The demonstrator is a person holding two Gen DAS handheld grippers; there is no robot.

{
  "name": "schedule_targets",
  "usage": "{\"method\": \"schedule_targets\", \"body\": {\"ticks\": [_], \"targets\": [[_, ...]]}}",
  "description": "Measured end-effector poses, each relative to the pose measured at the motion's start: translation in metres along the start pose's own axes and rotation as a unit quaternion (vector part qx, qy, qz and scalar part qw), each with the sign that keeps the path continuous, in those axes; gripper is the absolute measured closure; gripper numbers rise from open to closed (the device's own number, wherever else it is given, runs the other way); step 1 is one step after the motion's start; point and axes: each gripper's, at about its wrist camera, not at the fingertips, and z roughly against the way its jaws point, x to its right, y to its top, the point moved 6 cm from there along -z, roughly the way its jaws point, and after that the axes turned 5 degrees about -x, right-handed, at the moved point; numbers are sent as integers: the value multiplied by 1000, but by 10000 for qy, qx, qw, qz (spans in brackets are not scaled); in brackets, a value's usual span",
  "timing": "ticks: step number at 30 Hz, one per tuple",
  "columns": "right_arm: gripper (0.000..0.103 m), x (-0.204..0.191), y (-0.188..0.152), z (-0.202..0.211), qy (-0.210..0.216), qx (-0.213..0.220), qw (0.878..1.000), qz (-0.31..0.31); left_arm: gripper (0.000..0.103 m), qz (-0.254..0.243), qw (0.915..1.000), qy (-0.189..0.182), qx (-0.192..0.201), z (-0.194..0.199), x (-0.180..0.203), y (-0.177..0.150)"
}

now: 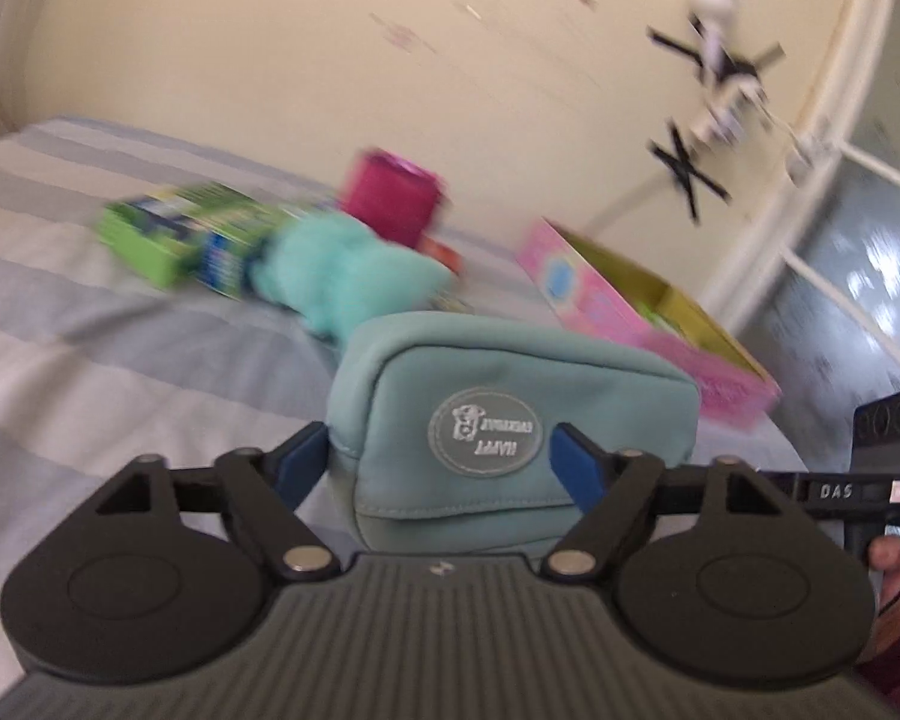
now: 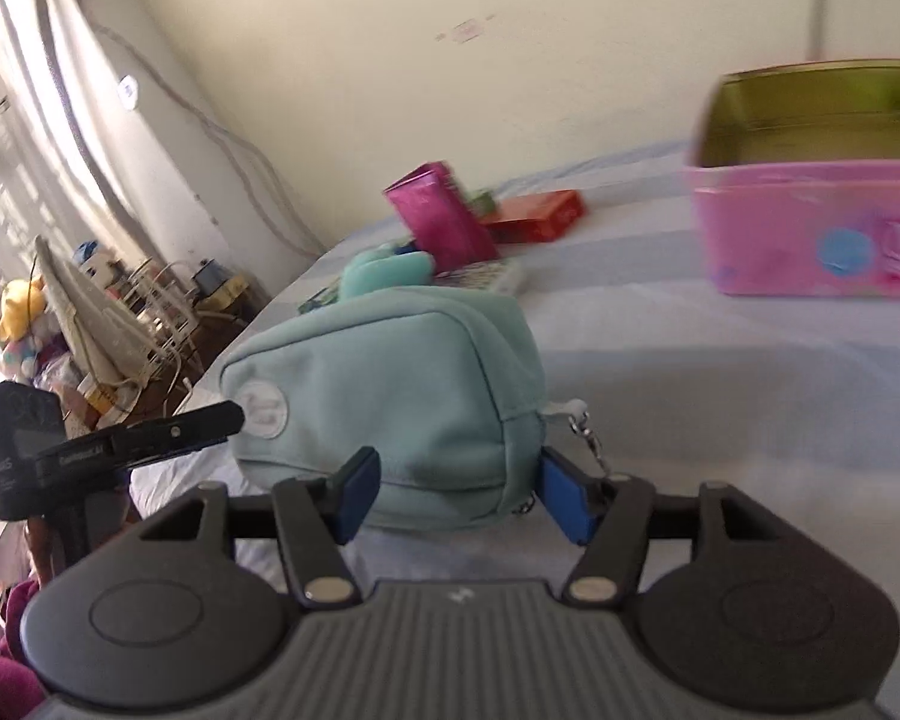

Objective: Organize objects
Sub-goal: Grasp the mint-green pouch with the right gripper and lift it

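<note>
The left tongs (image 1: 444,456) grip the long sides of a teal zip pouch (image 1: 510,420); the right tongs (image 2: 459,492) grip its end by the zip pull, blue pads pressing the fabric. The pouch sits upright on the striped bed sheet (image 1: 90,348). Behind it lie a teal plush toy (image 1: 342,270), a magenta box (image 2: 438,216) and, apart, an open pink tin (image 2: 810,228).

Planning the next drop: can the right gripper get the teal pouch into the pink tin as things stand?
Probably yes. The right gripper straddles the teal pouch; the pink tin stands open-topped, with bare bedsheet between them.
</note>
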Motion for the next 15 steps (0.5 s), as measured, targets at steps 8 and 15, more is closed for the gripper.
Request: {"method": "schedule_targets", "body": {"ticks": [8,15], "targets": [[14,11,-4,33,-893,993,9902,415,8,143,9995,239,128,-5,0,11],[14,-1,-21,0,-984,592,9889,943,22,190,9987,463,39,-14,-8,13]]}}
